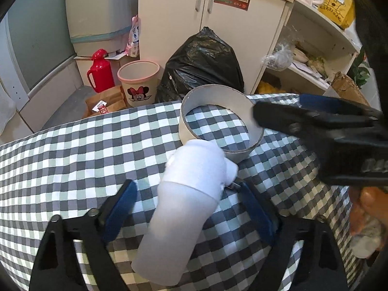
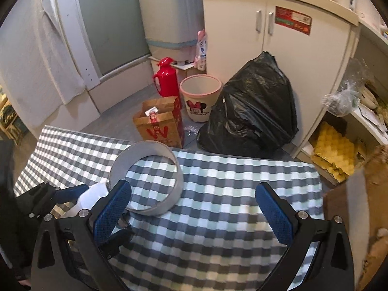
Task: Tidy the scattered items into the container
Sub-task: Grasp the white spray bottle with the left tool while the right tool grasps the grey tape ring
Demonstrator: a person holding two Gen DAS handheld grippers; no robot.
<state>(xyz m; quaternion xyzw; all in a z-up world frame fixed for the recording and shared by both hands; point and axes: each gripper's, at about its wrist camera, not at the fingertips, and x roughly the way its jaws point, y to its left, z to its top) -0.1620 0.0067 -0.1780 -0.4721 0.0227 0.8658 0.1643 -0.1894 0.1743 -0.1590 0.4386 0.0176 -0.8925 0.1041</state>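
- Two blue-padded black grippers work over one grey, white and green checked cloth (image 2: 230, 194).
- Only the left wrist view shows the frosted white plastic spray bottle (image 1: 184, 208) in full: smooth, cylindrical, tilted between the left gripper (image 1: 191, 208) pads, which stand apart on either side; contact cannot be told.
- One pale grey cardboard ring container (image 1: 218, 123) lies just beyond the bottle's cap.
- Only the right wrist view shows the right gripper (image 2: 194, 208) spread wide and empty, beside the ring.
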